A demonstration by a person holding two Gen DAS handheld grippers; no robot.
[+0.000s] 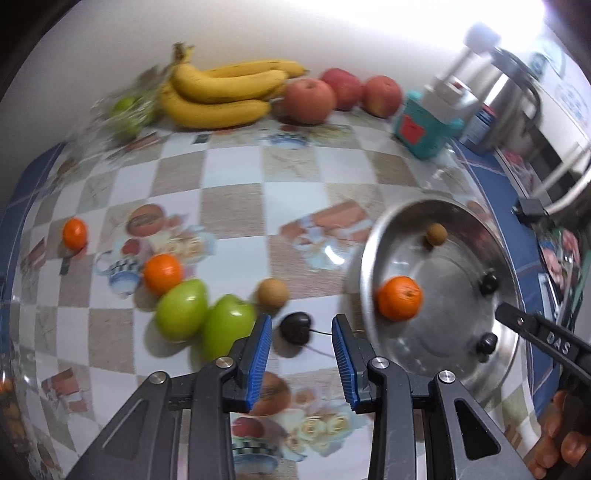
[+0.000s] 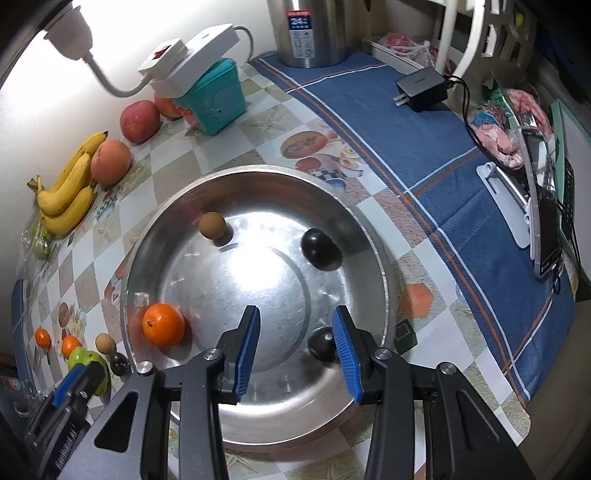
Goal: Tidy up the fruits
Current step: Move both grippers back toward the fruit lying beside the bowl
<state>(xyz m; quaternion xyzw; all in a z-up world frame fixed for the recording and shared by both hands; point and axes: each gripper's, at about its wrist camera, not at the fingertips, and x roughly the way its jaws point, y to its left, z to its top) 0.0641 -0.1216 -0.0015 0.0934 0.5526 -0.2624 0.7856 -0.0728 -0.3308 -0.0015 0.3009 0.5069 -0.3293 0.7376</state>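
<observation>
My left gripper (image 1: pixel 301 325) hangs open over the checked tablecloth. A dark cherry-like fruit (image 1: pixel 295 326) lies on the table in line with the gap, untouched by the pads. Two green apples (image 1: pixel 181 310), two small oranges (image 1: pixel 162 274) and a brown longan (image 1: pixel 272 292) lie just left of it. My right gripper (image 2: pixel 295 317) is open and empty above the steel bowl (image 2: pixel 258 171). The bowl holds an orange (image 2: pixel 163 324), a longan (image 2: pixel 212 225) and two dark fruits (image 2: pixel 320 248); the nearer one (image 2: pixel 319 345) is partly hidden by my right finger.
Bananas (image 1: pixel 221 92) and red apples (image 1: pixel 308 99) line the back wall, with a bagged green fruit (image 1: pixel 125 107) to their left. A teal box (image 2: pixel 218 99), power strip (image 2: pixel 192 55), steel flask (image 2: pixel 310 29) and black charger (image 2: pixel 421 88) stand behind and right of the bowl.
</observation>
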